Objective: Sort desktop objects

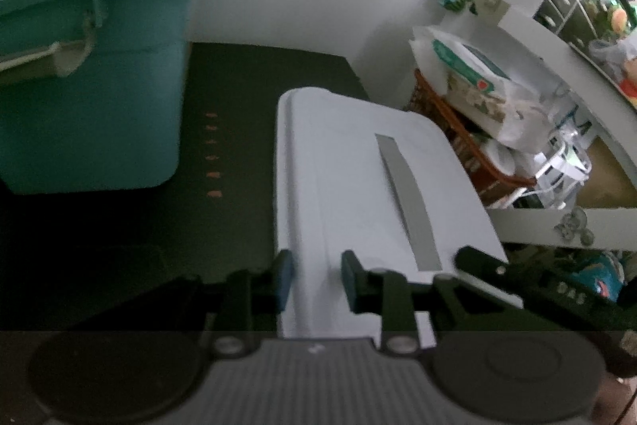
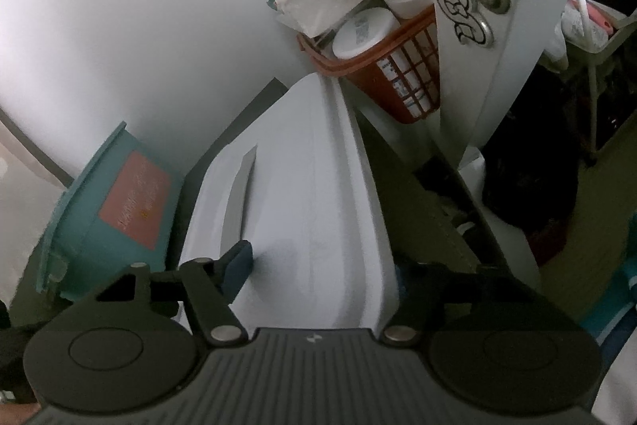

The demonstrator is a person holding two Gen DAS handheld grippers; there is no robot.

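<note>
White lid (image 1: pixel 358 162) w/ grey strip (image 1: pixel 410 202) down its centre. Teal bin (image 1: pixel 91 74) w/ salmon-pink label (image 2: pixel 135 200). Dark green mat (image 1: pixel 239 130) w/ row of small orange marks. Orange-red lattice basket (image 2: pixel 402 74) w/ white jars. Gripper pads (image 1: pixel 283 279) dark blue, linkages black, housing grey & ribbed.
</note>
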